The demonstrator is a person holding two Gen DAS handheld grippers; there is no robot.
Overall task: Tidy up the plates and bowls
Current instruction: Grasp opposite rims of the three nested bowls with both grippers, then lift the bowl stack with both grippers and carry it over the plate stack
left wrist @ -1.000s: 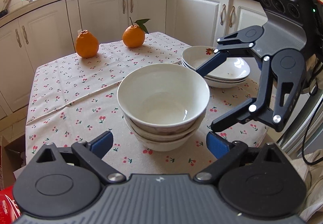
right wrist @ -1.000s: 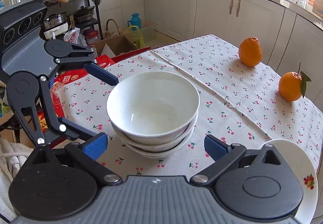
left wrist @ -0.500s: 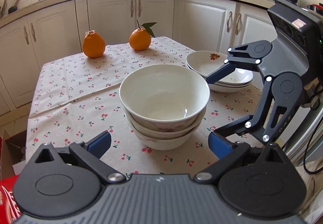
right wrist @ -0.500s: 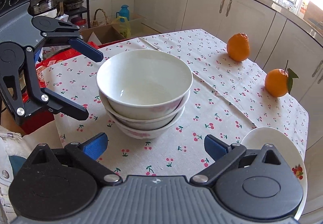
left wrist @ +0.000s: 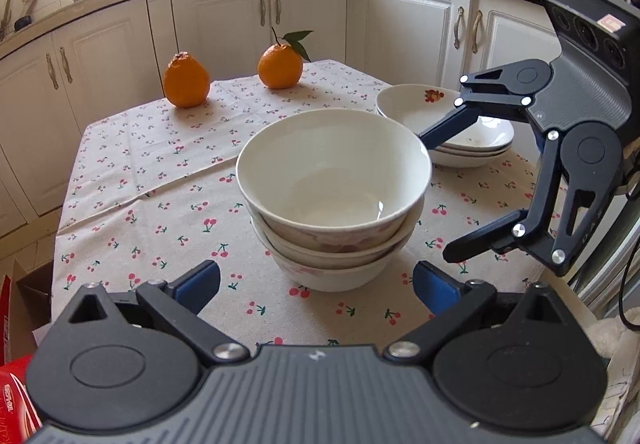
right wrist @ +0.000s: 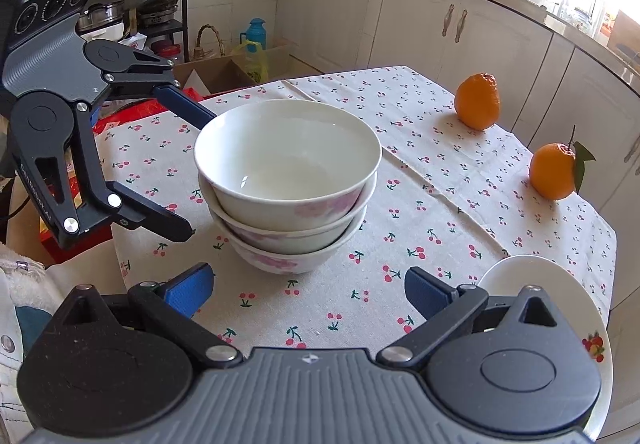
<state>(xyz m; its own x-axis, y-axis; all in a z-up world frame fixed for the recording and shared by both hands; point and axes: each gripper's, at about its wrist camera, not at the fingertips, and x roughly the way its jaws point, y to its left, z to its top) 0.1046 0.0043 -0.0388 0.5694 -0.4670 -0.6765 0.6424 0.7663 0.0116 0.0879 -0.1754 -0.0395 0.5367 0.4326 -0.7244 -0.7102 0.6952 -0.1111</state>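
The three bowls (left wrist: 334,200) sit nested in one stack on the cherry-print tabletop (left wrist: 160,180), straight ahead of both sets of tongs and just beyond their tips. That central spot seems deliberate: each hand can reach the stack from its own side without crossing the other.

The left tongs (left wrist: 316,282) stand spread wide, having just been opening, with nothing between the blue pads; the stack's base lies a little ahead of them, untouched. The right tongs (right wrist: 306,286) are also spread with nothing gripped. Seen from the left wrist, their upper finger reaches over toward the top bowl's rim while the lower one hangs near the tabletop beside the stack; whether the upper tip touches the rim I cannot tell.

The plates (left wrist: 452,132) are piled to the right of the left tongs, behind the right tongs' fingers, and in the right wrist view their edge shows just under that tool's right side. Keeping like with like, bowls in one pile and plates in another, reads as the sorting largely done.

Two oranges (left wrist: 186,80) rest well beyond the stack at the far edge, clear of either reach.
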